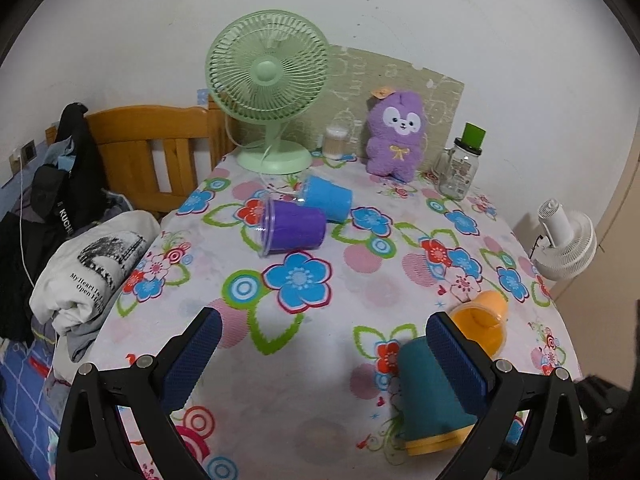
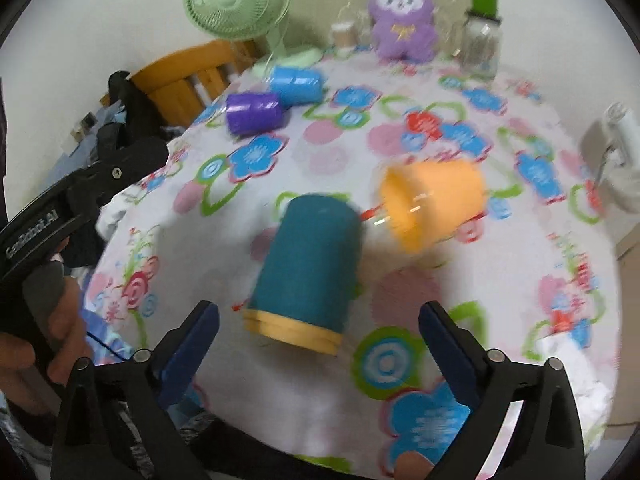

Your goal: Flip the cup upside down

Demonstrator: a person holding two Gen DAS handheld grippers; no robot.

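Several plastic cups lie on their sides on the flowered tablecloth. A teal cup [image 2: 310, 264] with an orange rim lies just ahead of my open, empty right gripper [image 2: 318, 320]; it also shows in the left wrist view [image 1: 428, 392], partly behind my right finger. An orange cup [image 2: 434, 204] lies beyond it, mouth toward the left, also in the left wrist view [image 1: 482, 322]. A purple cup [image 1: 294, 228] and a blue cup [image 1: 328, 198] lie farther back. My left gripper [image 1: 322, 330] is open and empty above the near tablecloth. The right wrist view is blurred.
A green fan [image 1: 268, 80], a purple plush toy [image 1: 396, 136], a glass jar with a green lid [image 1: 460, 168] and a small container [image 1: 336, 142] stand along the back. A wooden bed frame [image 1: 152, 148] and heaped clothes [image 1: 88, 264] are left; a white fan [image 1: 566, 240] is right.
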